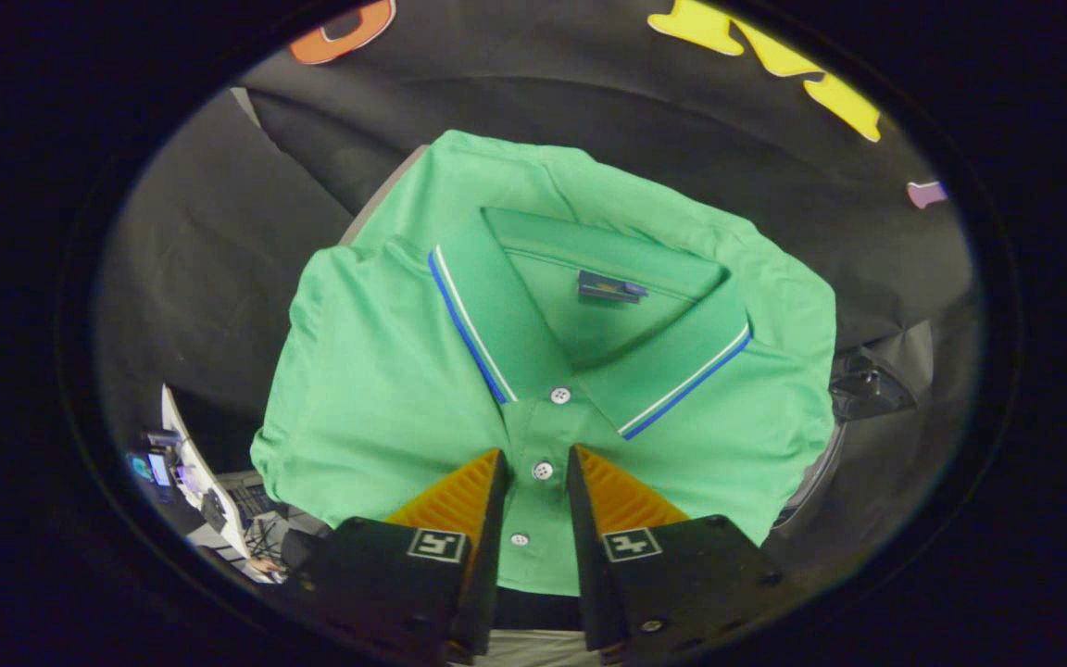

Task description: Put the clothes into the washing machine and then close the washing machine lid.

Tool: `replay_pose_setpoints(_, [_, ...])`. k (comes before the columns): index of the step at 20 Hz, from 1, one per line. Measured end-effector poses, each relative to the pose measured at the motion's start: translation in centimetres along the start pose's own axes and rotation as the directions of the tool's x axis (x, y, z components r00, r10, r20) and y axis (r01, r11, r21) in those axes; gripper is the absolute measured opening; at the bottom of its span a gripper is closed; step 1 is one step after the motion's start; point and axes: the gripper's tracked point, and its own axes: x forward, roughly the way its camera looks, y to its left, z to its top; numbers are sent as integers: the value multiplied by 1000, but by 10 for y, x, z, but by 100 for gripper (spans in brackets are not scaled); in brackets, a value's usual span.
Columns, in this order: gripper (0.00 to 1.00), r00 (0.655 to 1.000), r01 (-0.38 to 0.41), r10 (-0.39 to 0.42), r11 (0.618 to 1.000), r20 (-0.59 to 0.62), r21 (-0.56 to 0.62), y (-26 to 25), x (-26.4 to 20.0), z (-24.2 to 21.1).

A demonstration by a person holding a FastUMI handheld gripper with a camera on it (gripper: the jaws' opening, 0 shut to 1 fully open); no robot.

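Green polo shirt (543,371) folded flat, lying just ahead of and under gripper (538,482). Fingers parted narrowly astride button placket, not pinching cloth. Risk: shallow bite catches top layer only, fold opens, shirt trails and slips.

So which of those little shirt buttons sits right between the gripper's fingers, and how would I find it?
Start from the green polo shirt, folded flat with its blue-and-white-edged collar spread open. Three white buttons run down the placket below the collar. The middle button is the one: it lies in the gap of the gripper, whose fingers stand slightly apart, with one button above and one below.
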Motion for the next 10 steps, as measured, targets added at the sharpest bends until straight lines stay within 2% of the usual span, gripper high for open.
replay_pose_setpoints(4, [14, 997, -72, 72, 997, 0, 26, -7, -3, 0])
replay_pose_setpoints(5, [10, 995, -98, 98, 995, -9, 11, -8, -3, -2])
replay_pose_setpoints(10, [7, 986, -165, 166, 986, -18, 29, -11, -15, -2])
